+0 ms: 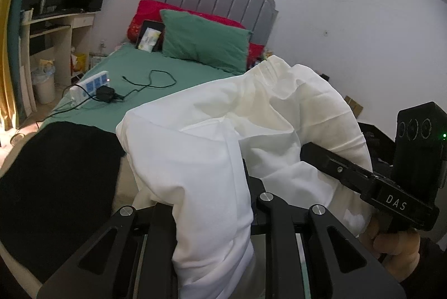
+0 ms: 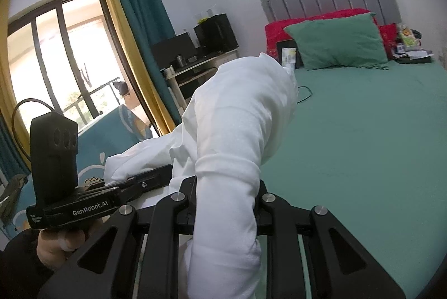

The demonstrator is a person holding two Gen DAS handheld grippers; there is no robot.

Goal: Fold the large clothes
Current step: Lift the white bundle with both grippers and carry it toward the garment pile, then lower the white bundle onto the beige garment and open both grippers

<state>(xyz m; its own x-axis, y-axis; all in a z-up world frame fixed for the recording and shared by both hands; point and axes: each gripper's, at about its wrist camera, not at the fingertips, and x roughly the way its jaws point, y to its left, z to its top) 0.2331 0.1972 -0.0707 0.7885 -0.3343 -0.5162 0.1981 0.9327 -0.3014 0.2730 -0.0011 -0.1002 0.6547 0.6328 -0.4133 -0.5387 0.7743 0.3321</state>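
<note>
White garment held bunched in the air over the foot of the bed.

Bed [image 2: 363, 131], green sheet: white garment [image 1: 223, 137] lifted above its near end, crumpled, thick soft folds, gathered band at the top. Left gripper [image 1: 212, 187] pinches one fold; right gripper [image 2: 226, 187] pinches another. Black cloth [image 1: 56, 181] lies left of the garment at the bed's foot.
</note>
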